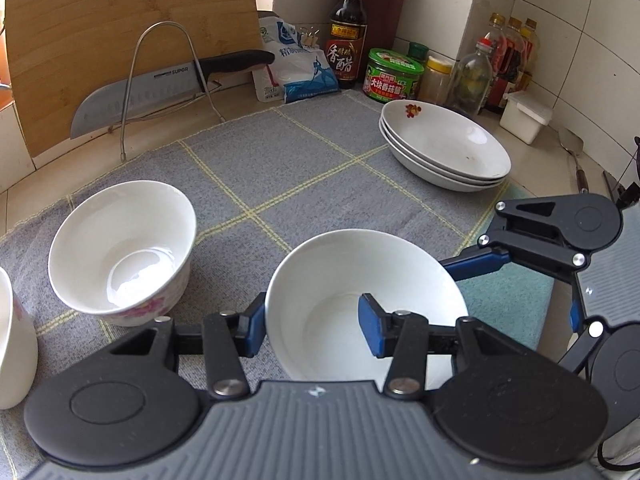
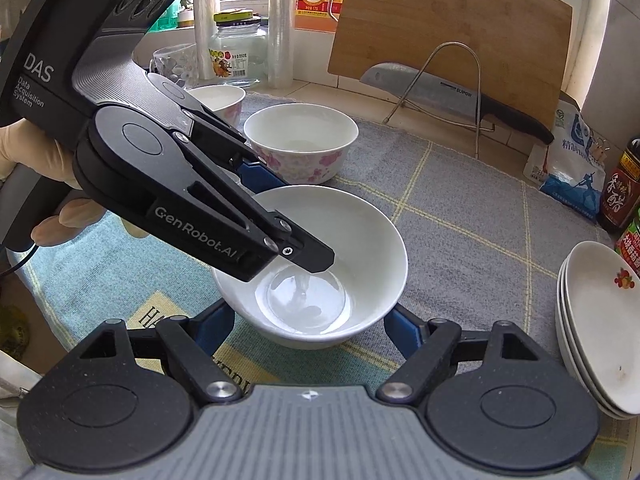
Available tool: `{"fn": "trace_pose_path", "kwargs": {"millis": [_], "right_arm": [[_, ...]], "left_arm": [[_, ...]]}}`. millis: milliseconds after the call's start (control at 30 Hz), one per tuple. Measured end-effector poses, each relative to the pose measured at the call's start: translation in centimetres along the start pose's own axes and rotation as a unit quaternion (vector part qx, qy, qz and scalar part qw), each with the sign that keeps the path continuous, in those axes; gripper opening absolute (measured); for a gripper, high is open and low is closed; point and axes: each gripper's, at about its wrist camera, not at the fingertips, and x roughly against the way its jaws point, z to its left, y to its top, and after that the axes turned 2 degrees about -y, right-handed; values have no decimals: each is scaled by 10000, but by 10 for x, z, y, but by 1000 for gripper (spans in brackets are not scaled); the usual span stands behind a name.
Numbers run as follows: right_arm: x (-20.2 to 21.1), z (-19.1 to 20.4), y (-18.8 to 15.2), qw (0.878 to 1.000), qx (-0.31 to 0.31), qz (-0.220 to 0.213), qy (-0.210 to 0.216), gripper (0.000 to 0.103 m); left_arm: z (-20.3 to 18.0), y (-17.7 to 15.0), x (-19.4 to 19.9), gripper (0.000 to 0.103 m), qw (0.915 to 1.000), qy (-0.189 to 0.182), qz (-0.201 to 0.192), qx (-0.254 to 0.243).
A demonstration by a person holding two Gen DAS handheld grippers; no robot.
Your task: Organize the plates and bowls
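Observation:
A plain white bowl (image 1: 360, 280) sits low over the grey checked mat (image 1: 280, 152), gripped from two sides. My left gripper (image 1: 312, 326) is shut on its rim, one pad outside the wall and one inside. In the right wrist view the left gripper (image 2: 288, 216) reaches in from the upper left. My right gripper (image 2: 310, 328) flanks the bowl (image 2: 360, 240) with both pads against its lower sides. A floral bowl (image 1: 120, 252) stands to the left, another white bowl (image 2: 218, 100) beyond it. Three stacked plates (image 1: 444, 148) lie at the right.
A knife (image 1: 140, 96) rests on a wire rack before a leaning cutting board (image 1: 120, 20). A salt bag (image 1: 296, 64), bottles (image 1: 348, 28), a green jar (image 1: 394, 76) and a white box (image 1: 524, 116) line the back wall. A gloved hand (image 2: 24, 152) holds the left gripper.

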Motion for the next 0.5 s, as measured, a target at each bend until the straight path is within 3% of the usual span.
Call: {"fn": "trace_pose_path", "kwargs": {"millis": [433, 500], "right_arm": [[-6, -1, 0, 10000, -17, 60, 47, 85], [-8, 0, -1, 9999, -34, 86, 41, 86]], "left_arm": [[3, -3, -5, 46, 9999, -24, 24, 114], [3, -4, -6, 53, 9999, -58, 14, 118]]}}
